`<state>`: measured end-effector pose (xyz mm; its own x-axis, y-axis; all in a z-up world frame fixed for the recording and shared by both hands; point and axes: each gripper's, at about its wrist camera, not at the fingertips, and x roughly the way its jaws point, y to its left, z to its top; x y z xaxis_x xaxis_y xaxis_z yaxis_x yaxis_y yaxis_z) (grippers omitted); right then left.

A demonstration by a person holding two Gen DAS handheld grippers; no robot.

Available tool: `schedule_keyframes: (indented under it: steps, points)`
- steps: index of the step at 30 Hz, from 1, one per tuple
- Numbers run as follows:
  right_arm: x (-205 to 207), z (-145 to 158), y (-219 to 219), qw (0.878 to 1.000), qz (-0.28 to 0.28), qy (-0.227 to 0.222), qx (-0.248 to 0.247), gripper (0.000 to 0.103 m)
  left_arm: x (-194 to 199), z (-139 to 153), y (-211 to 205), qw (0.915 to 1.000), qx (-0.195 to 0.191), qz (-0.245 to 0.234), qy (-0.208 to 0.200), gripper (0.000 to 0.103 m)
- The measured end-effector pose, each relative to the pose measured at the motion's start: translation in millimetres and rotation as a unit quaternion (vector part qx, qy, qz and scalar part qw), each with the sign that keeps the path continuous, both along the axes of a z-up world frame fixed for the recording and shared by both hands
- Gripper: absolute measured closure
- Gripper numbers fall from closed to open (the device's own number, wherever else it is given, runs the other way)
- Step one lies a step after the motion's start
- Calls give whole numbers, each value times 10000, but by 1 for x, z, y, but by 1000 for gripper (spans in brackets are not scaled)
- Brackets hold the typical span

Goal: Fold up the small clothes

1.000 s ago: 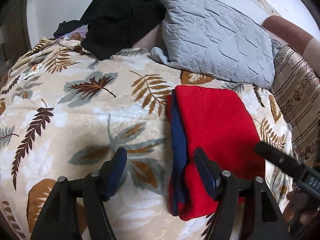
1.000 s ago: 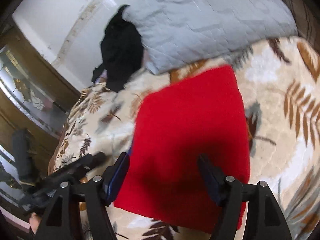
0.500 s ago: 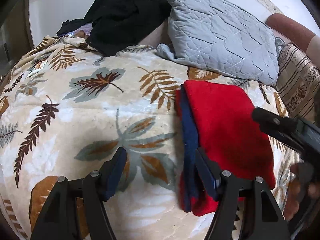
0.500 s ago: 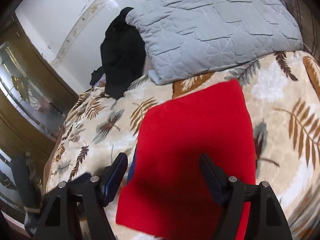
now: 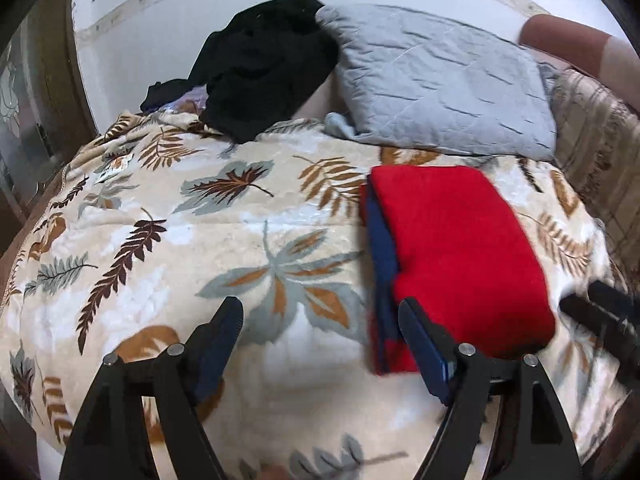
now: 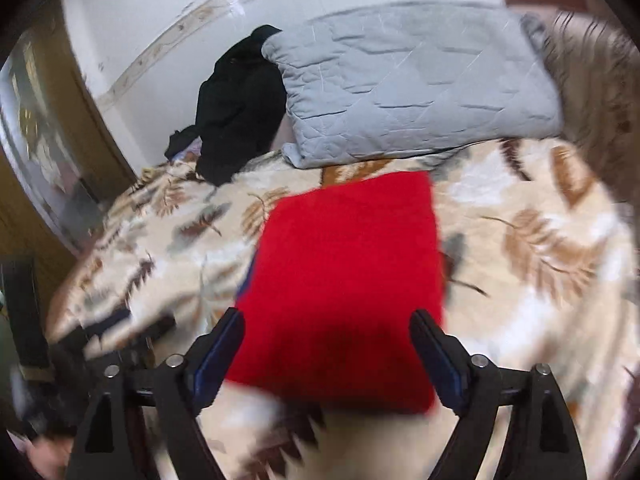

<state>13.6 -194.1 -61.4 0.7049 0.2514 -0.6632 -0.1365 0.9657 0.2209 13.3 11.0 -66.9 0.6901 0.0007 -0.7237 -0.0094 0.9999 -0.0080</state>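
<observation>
Folded red garment (image 5: pixel 460 256) on blanket (image 5: pixel 160 240)

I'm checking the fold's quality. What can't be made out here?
- Red garment, right wrist view: near edge smeared by motion blur.
- Its blue layer: mostly covered by the red fold, left wrist view.
- Black clothes: heaped, type unclear.
- Right gripper, left wrist view: cut off by the edge.

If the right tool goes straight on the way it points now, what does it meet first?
Most likely the folded red cloth lying on the leaf-print blanket. The right tool, jaws opening and empty, points down at it; depth is unclear.
</observation>
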Motion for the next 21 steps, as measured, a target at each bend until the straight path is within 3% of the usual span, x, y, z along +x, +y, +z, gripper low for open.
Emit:
schedule_keyframes:
  steps: [2, 3, 7, 12, 21]
  points:
    - [-28, -2, -2, 9994, -151, -2, -308, 7, -14, 9, -7, 9998, -147, -74, -70, 19]
    - [-41, -4, -3, 9989, -234, 14, -415, 6, -20, 13, -11, 9997, -198, -89, -117, 15]
    - [-69, 1, -5, 9968, -420, -88, -674, 4, -36, 26, -22, 9994, -220, -137, -222, 15]
    - [-84, 12, -3, 9955, -477, -260, -779, 2, -47, 39, -33, 9996, 142, -43, -224, 15]
    - [-87, 24, 5, 9954, -354, -374, -813, 2, -53, 46, -39, 9996, -15, -168, -234, 15]
